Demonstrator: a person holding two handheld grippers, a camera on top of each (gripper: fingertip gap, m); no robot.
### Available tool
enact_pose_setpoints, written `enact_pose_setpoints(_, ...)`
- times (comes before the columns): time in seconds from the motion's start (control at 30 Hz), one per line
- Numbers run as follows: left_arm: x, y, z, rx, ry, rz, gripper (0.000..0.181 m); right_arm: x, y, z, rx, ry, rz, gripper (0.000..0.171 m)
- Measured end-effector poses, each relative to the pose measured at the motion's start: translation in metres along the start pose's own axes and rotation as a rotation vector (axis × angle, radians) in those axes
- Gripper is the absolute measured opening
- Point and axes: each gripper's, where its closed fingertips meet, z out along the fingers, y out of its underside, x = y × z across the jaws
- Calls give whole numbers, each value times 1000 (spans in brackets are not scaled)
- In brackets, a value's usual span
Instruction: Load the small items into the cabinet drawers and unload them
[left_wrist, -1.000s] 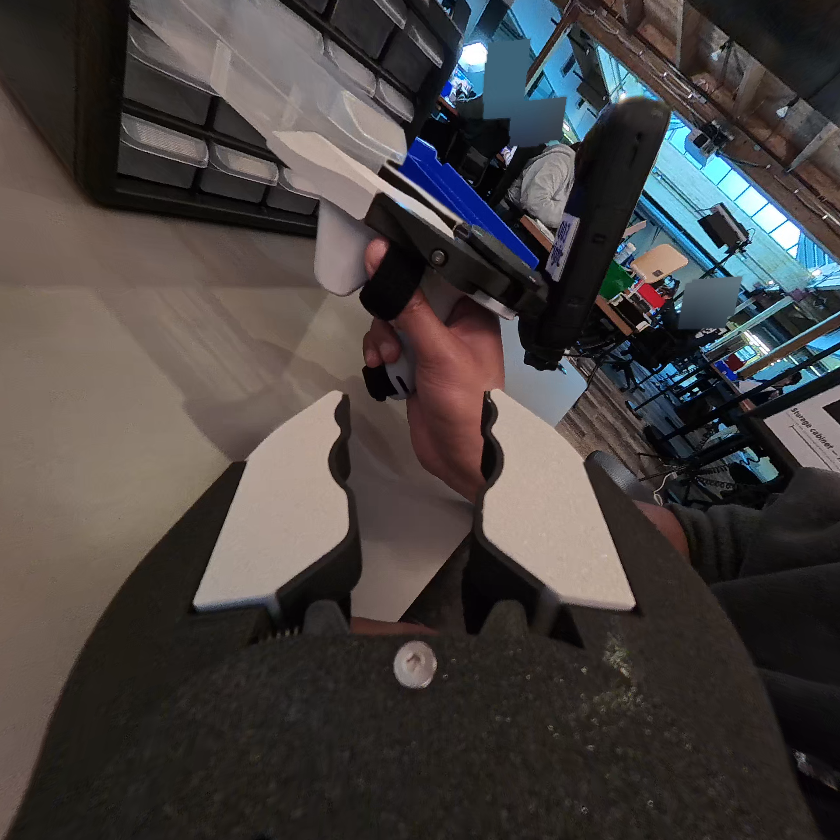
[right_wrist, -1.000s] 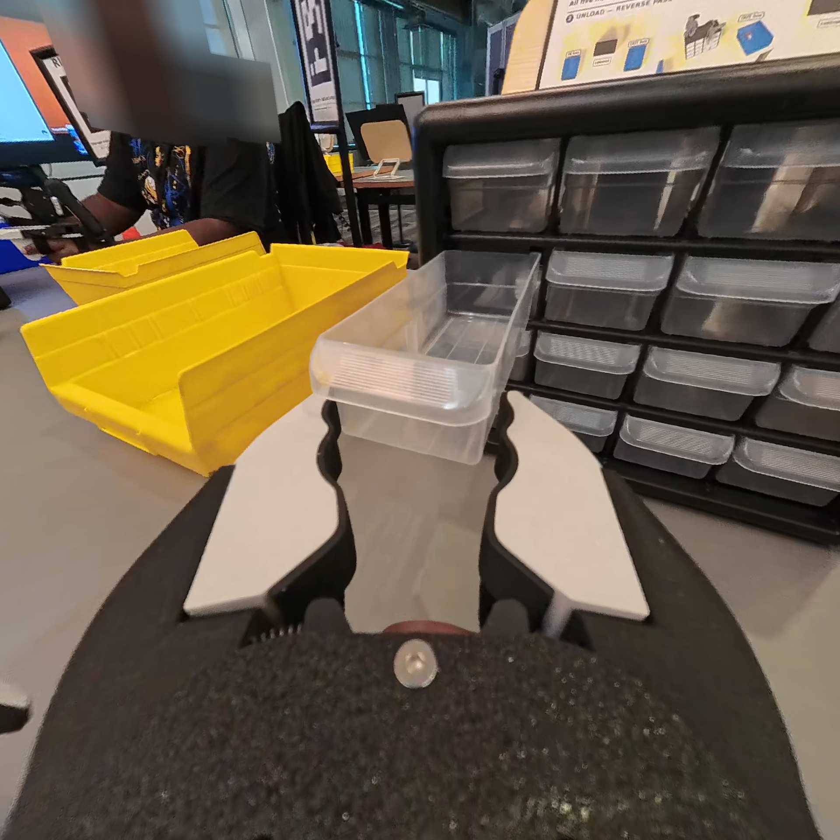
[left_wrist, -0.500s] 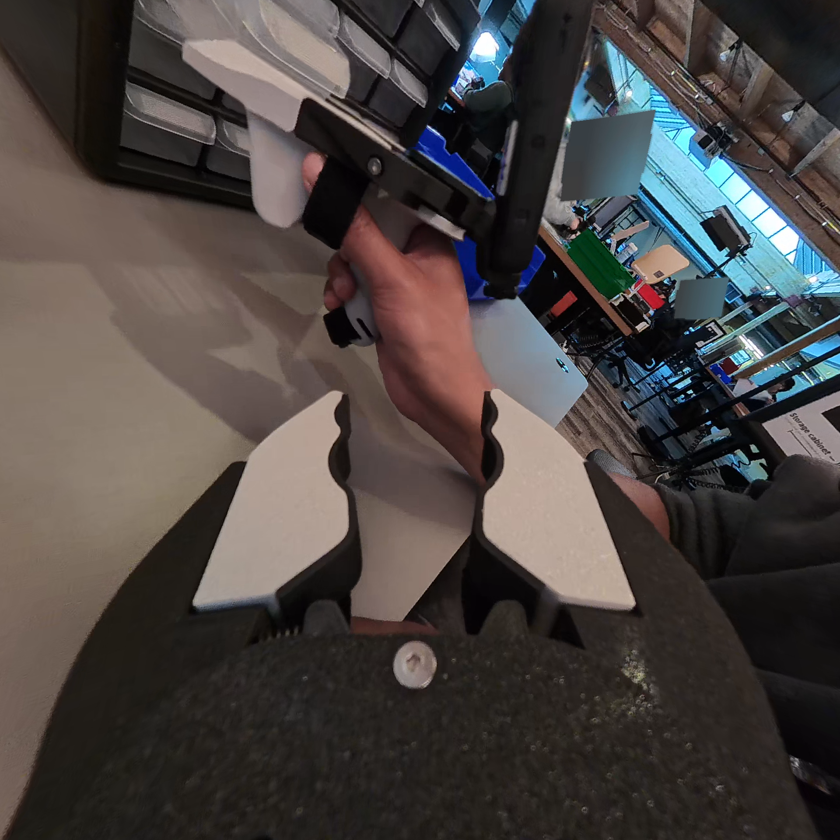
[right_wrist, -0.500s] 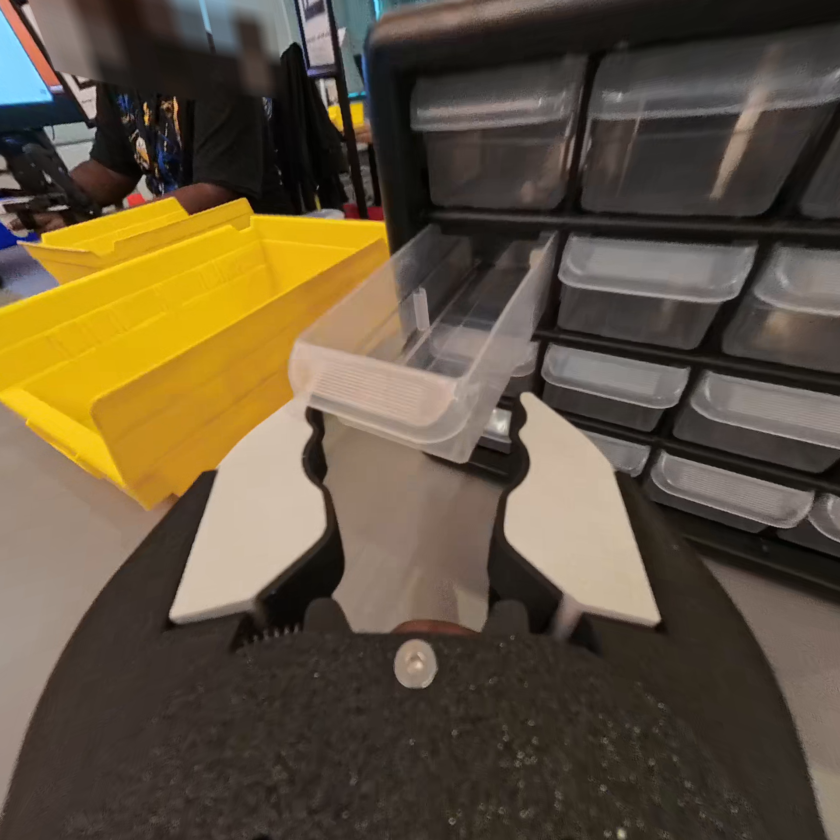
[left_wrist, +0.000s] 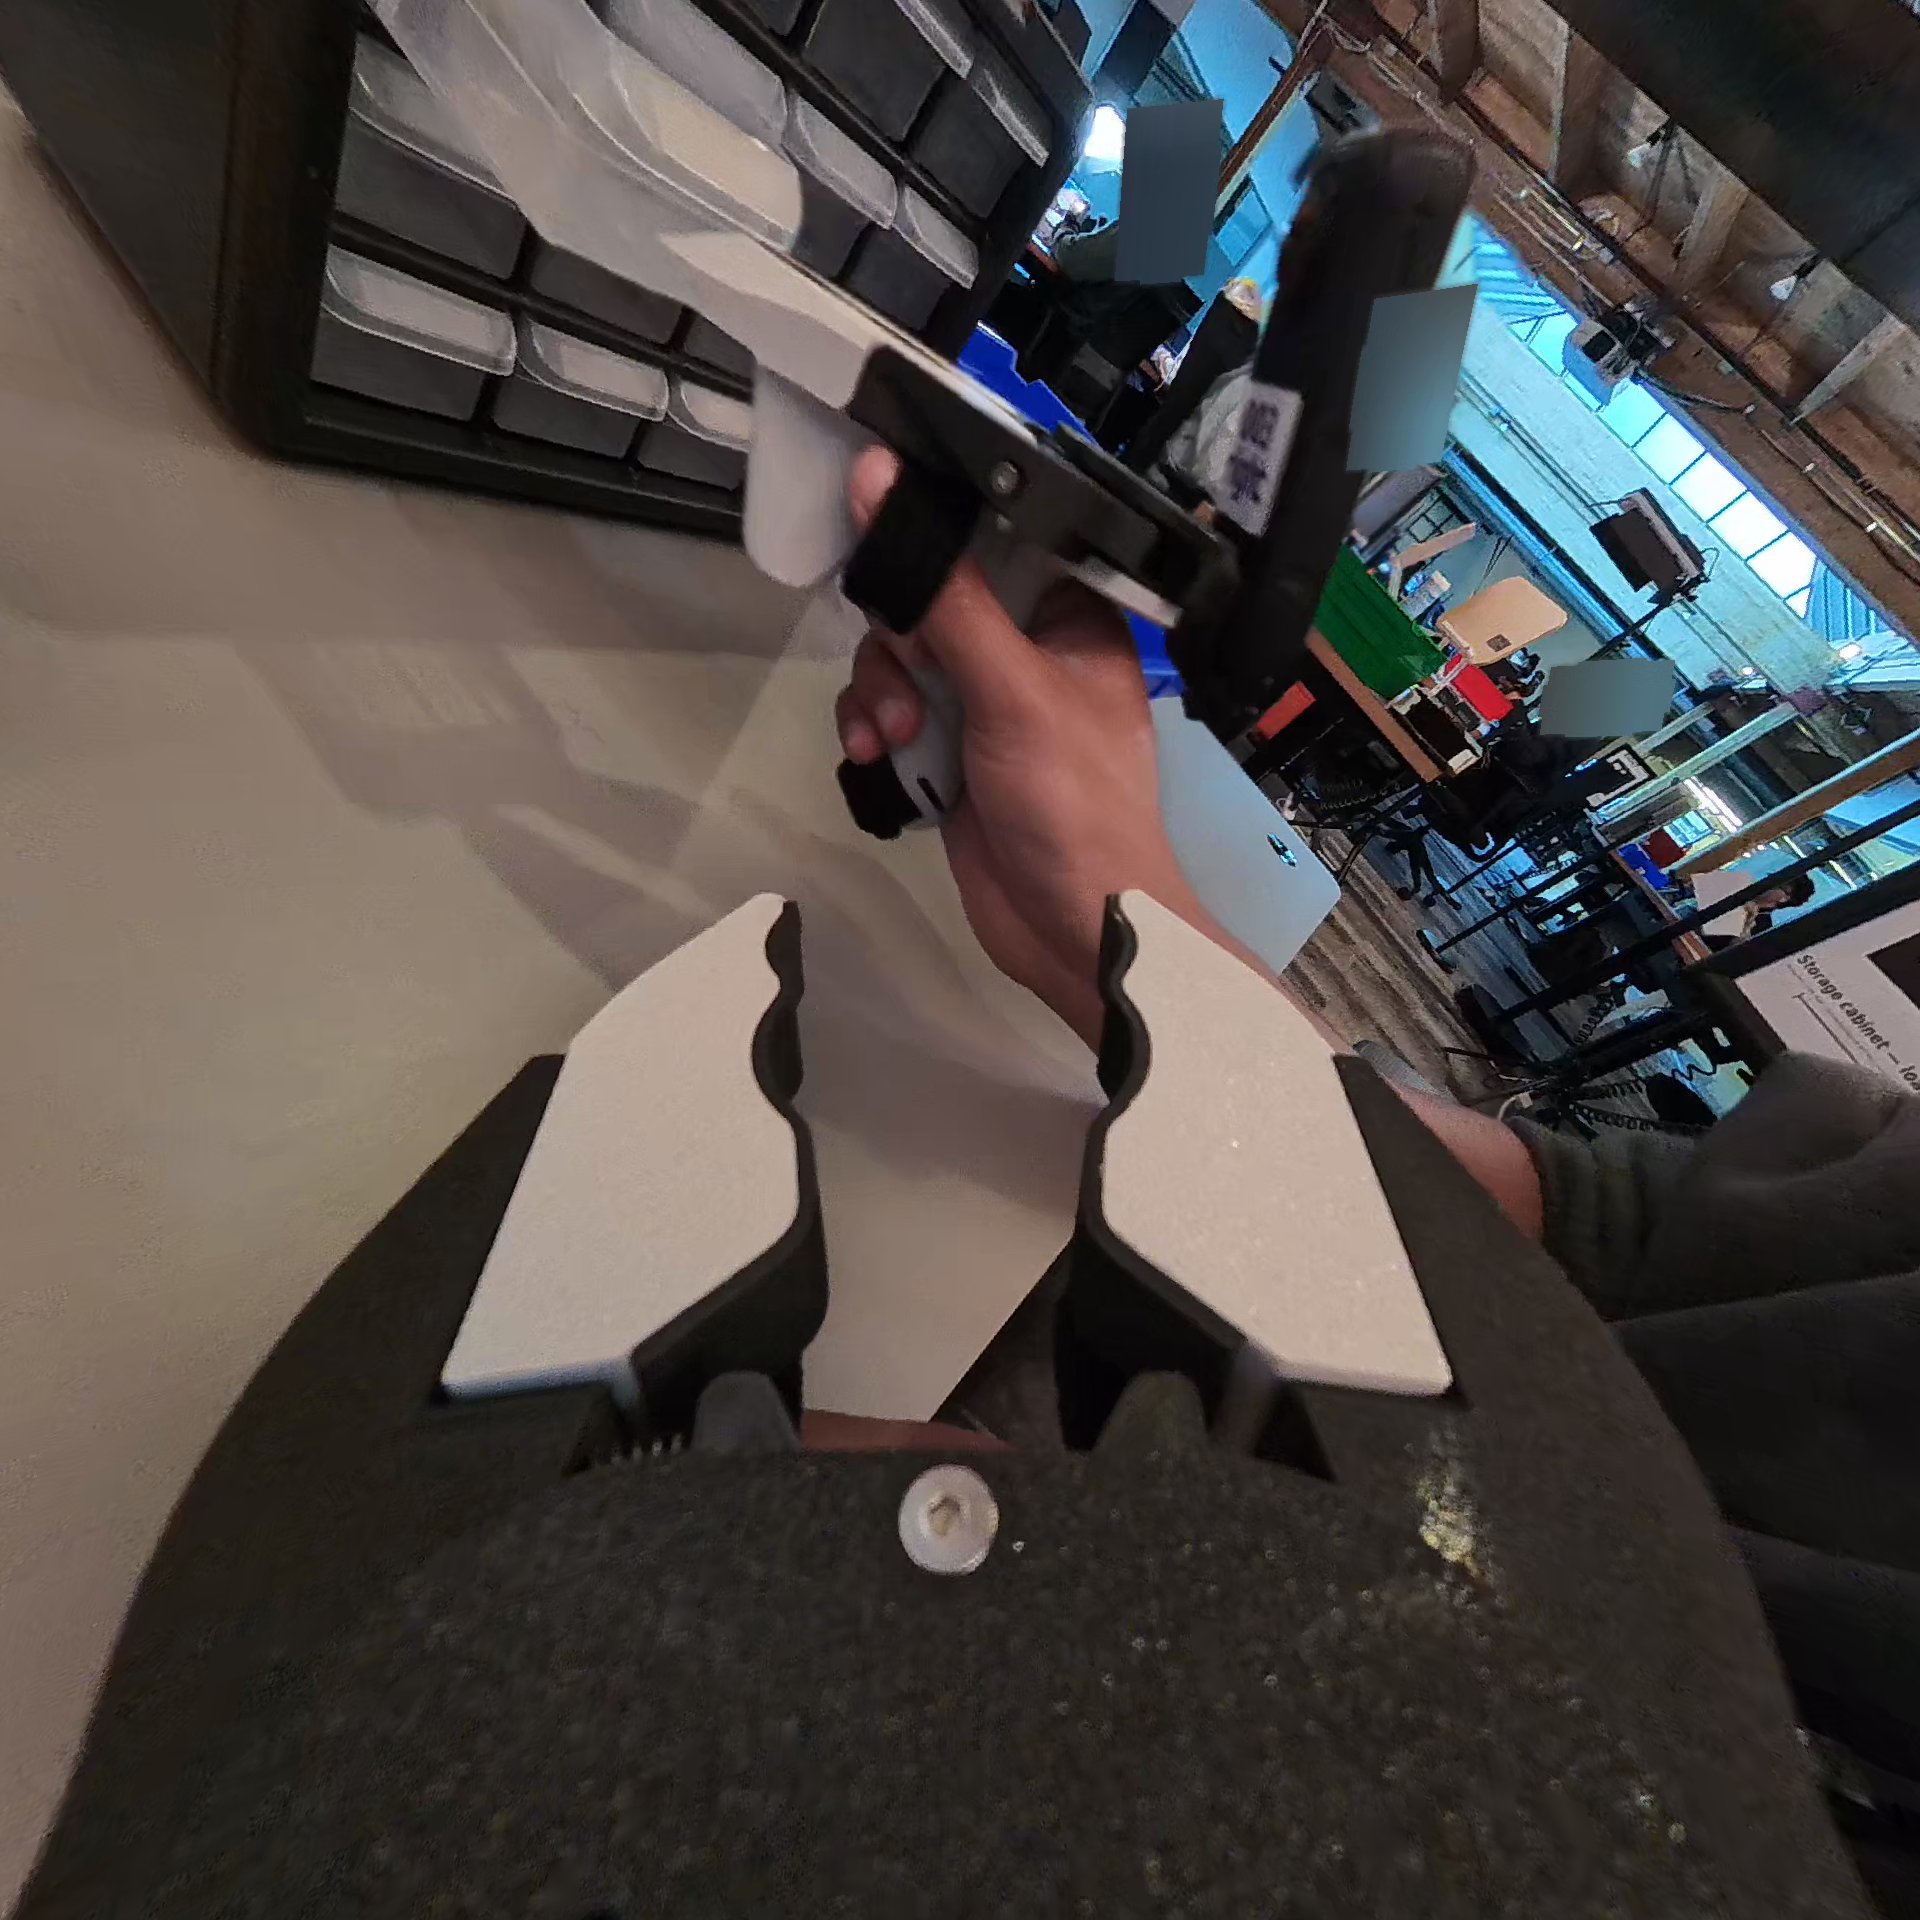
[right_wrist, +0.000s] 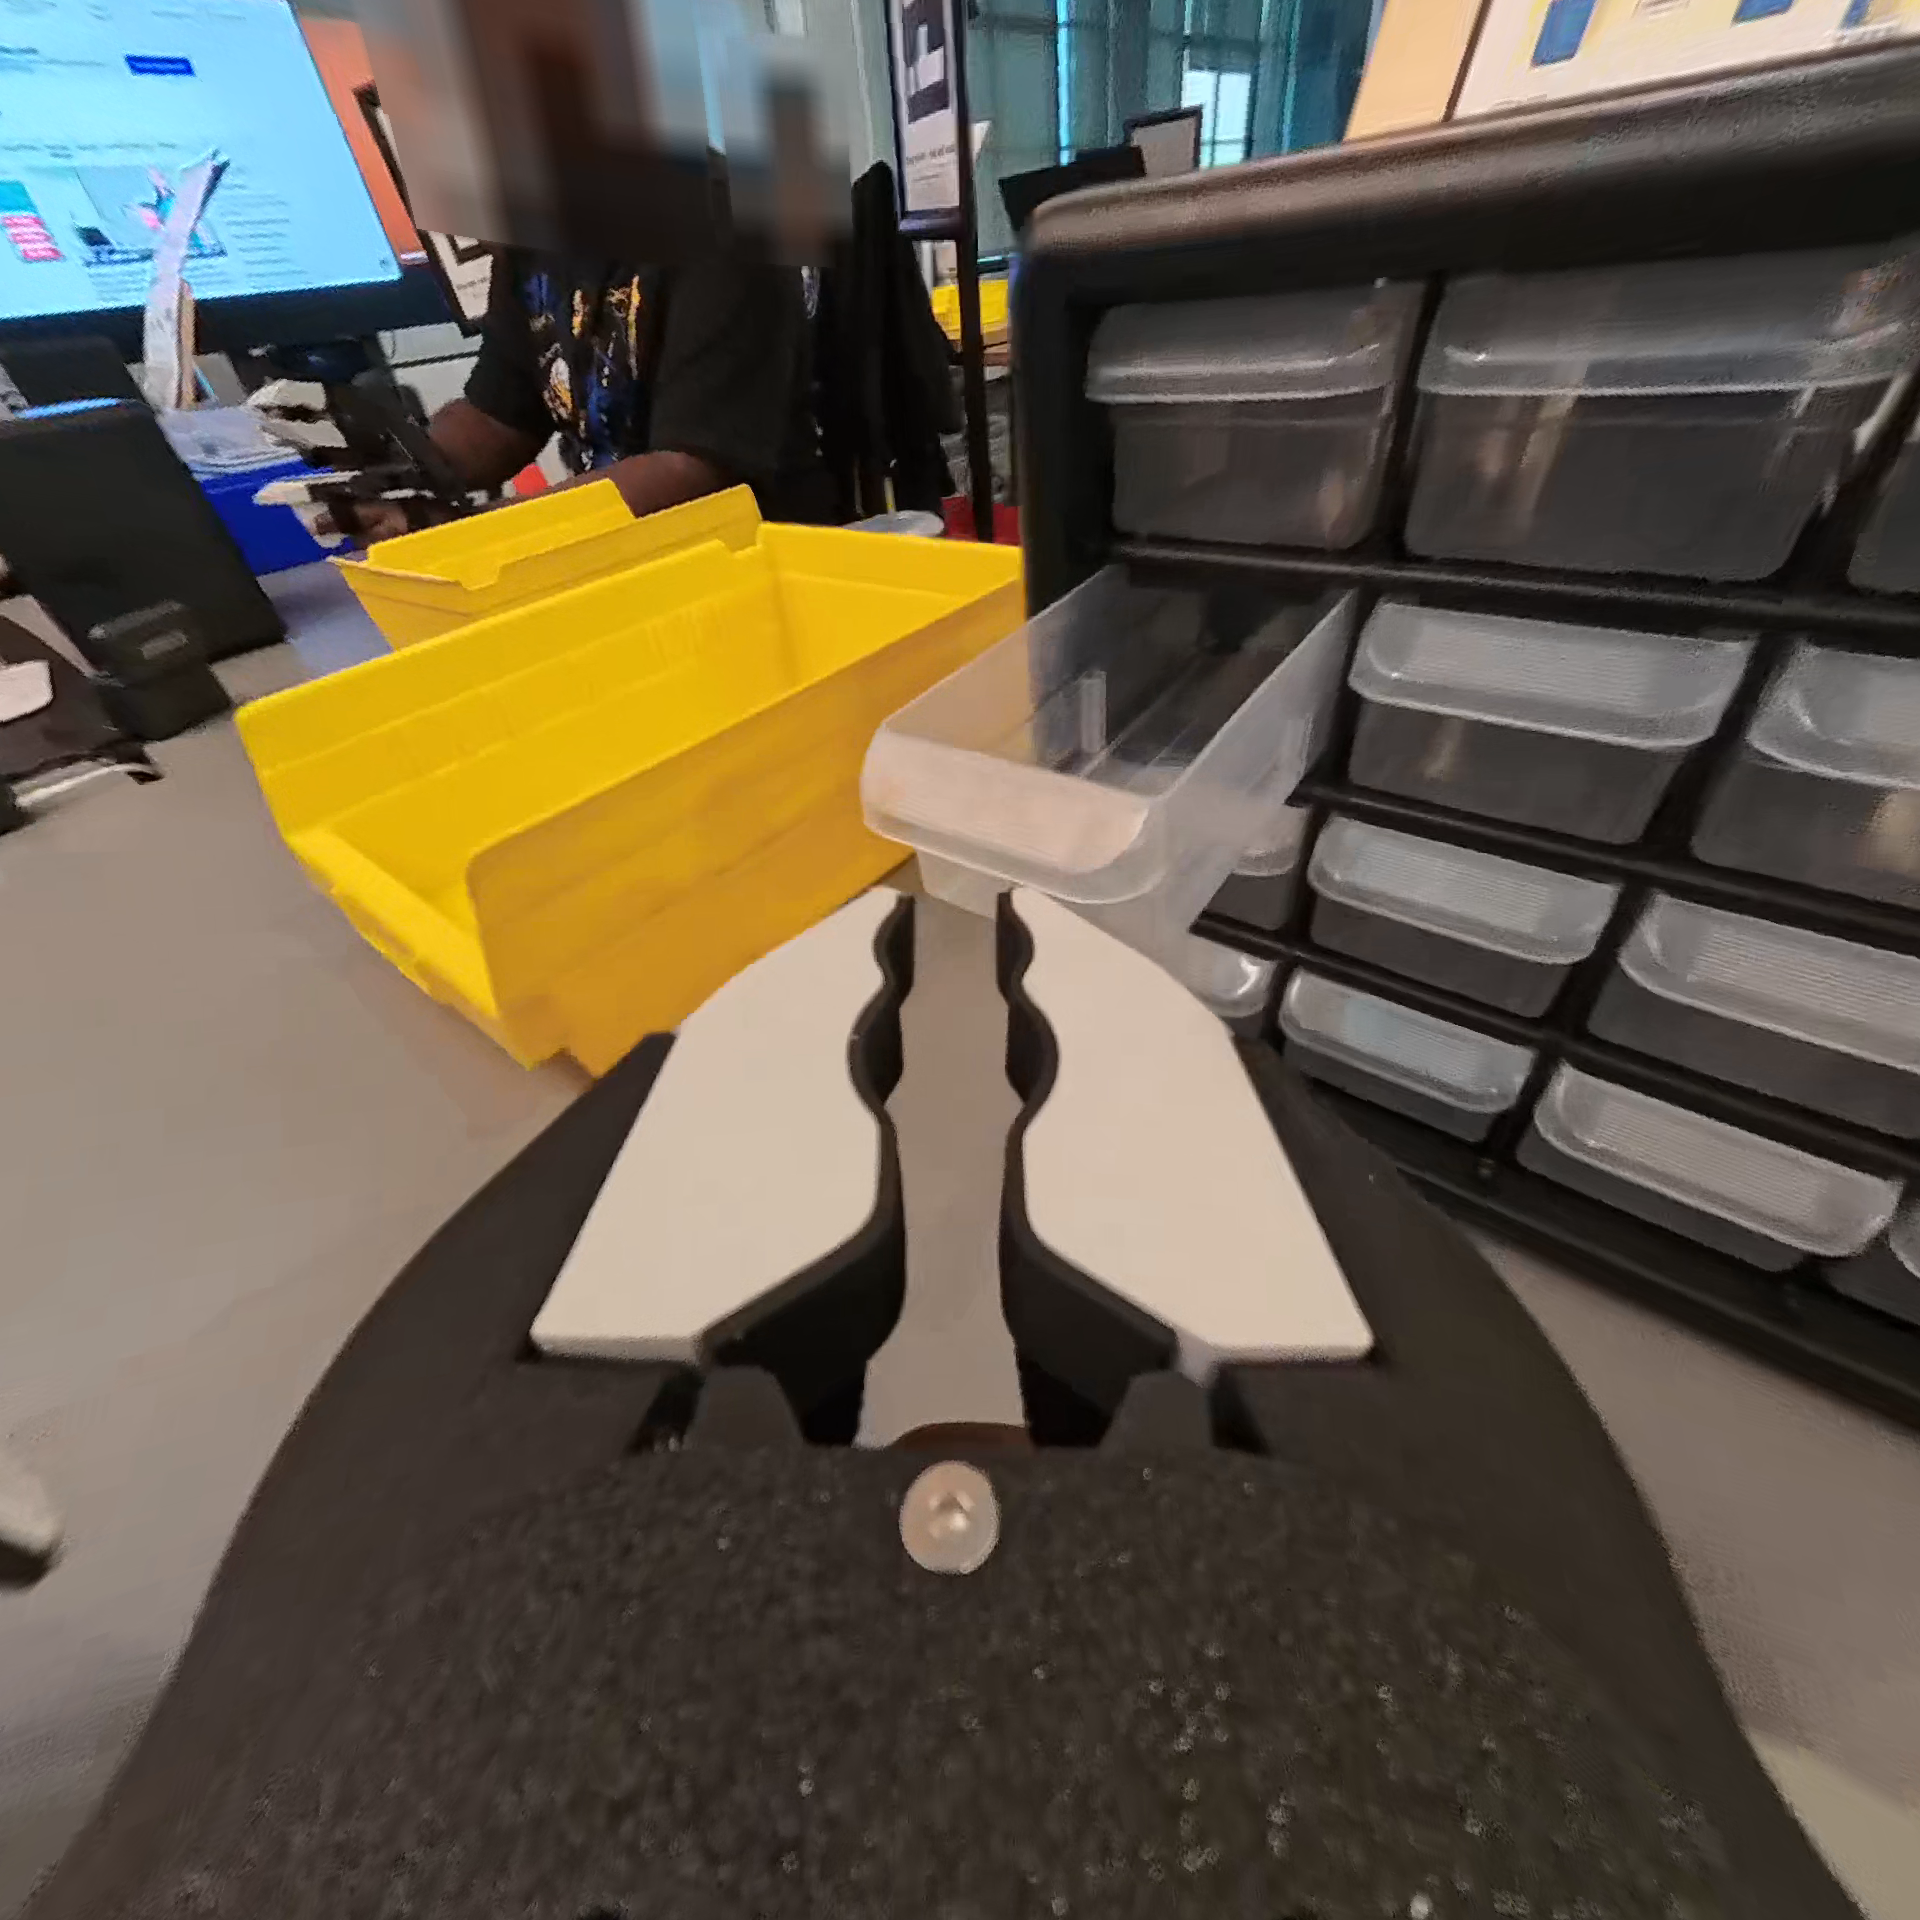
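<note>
1. Right gripper (right_wrist: 951, 909): fingers drawn close, a narrow gap left between them. Tips sit at the lower front lip of a clear drawer (right_wrist: 1081, 769); the tips meet the plastic right at the edge of sight, and motion blur leaves it unclear whether they pinch the lip or only touch it.
2. Clear drawer: pulled partway out of the black cabinet (right_wrist: 1507, 644), left column, second row from the top, tilted front-down. Its rear is hidden inside the slot. No contents can be made out through the blurred walls.
3. Left gripper (left_wrist: 945, 914): fingers set wide apart, nothing between them, held over the pale table (left_wrist: 260, 935) well short of the cabinet.
4. Seen from the left wrist view, the hand (left_wrist: 1029, 748) gripping the right tool's handle; the tool's white finger reaches up to the drawer, the contact itself smeared.
5. Yellow bin (right_wrist: 623, 769): on the table just left of the cabinet, open side toward the camera, a second yellow bin behind it, mostly hidden.
6. Cabinet: remaining clear drawers closed; right side cut off by the frame.
</note>
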Motion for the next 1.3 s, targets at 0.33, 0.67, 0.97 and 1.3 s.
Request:
enact_pose_setpoints(0.33,-4,0,-2,3,-22,14,54,37,-11,48,-25,10,60,21)
enact_pose_setpoints(0.67,-9,8,4,-27,-37,16,55,35,-9,58,-46,-51,24,40)
enact_pose_setpoints(0.97,-26,6,2,-31,-187,185,56,77,18,-82,-119,0,-250,43)
enact_pose_setpoints(1.3,-22,17,35,-46,-276,332,56,118,32,-129,-123,51,-203,43)
